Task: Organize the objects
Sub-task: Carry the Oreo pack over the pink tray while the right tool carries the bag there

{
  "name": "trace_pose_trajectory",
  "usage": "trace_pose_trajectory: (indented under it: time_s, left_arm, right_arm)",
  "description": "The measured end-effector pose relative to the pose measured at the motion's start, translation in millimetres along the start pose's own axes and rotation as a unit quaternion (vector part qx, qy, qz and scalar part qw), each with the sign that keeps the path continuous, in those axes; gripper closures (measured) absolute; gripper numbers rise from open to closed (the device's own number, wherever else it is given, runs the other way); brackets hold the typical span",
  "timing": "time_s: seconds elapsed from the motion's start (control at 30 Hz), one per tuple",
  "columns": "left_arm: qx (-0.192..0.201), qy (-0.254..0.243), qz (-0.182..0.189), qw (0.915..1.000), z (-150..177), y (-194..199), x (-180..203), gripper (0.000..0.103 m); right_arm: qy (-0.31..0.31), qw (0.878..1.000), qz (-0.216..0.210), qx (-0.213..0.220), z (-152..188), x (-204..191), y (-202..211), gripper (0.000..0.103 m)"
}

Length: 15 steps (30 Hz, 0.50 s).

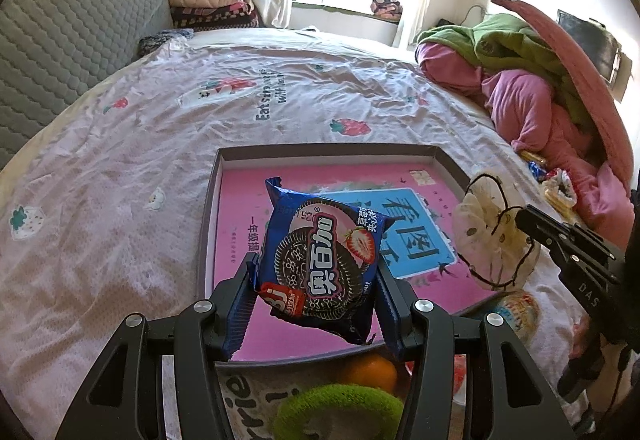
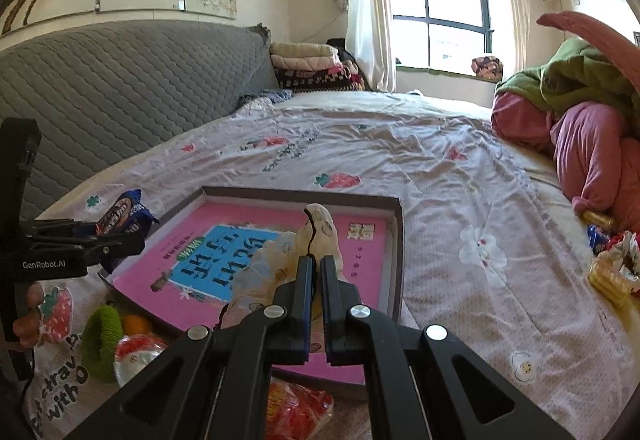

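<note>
A blue cookie packet (image 1: 324,240) with a strawberry picture hangs over the shallow box (image 1: 320,151), whose bottom is pink. My left gripper (image 1: 316,270) is shut on the packet's two sides. In the right wrist view the same packet (image 2: 124,215) and left gripper (image 2: 120,236) show at the left edge of the box (image 2: 300,193). My right gripper (image 2: 316,264) is shut on a cream dotted fabric scrunchie (image 2: 320,232) with a black string, held over the box's near part. From the left wrist view the scrunchie (image 1: 488,236) dangles from the right gripper (image 1: 532,224) at the box's right side.
The box lies on a bed with a strawberry-print sheet (image 1: 200,111). An orange (image 1: 368,368), a green scrunchie (image 1: 340,412), a round cup (image 1: 516,310) and a red packet (image 2: 296,412) lie near the box's front. Snack packs (image 2: 608,272) and piled bedding (image 1: 520,87) sit at the right.
</note>
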<state>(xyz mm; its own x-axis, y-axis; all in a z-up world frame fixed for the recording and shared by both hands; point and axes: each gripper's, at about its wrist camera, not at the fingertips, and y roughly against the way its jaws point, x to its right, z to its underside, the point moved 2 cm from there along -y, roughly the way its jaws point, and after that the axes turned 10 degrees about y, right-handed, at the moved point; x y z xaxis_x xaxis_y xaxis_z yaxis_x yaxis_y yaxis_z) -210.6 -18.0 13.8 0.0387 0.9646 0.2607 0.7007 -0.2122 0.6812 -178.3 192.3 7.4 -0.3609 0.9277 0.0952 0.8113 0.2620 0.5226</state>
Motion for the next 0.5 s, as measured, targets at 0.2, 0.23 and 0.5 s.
trace_pose_trajectory:
  time_s: [0.2,0.23,0.5]
  left_arm:
    - [-0.01,-0.003,-0.01,0.9999,0.2,-13.7,-4.6,0.048]
    - [-0.01,-0.004,-0.01,0.9999,-0.6,-15.1,-4.7,0.048]
    - [-0.015,-0.005,-0.022,0.9996,-2.3,-26.3,-9.1,0.048]
  right_arm:
    - [-0.008,1.0,0.008,-0.027,9.6,4.1,-11.5,0.098]
    - [-0.009,0.999,0.01,-0.03,11.2,5.5,-12.8,0.098]
    - [-0.012,0.998,0.03,-0.046,16.5,10.8,-17.5,0.097]
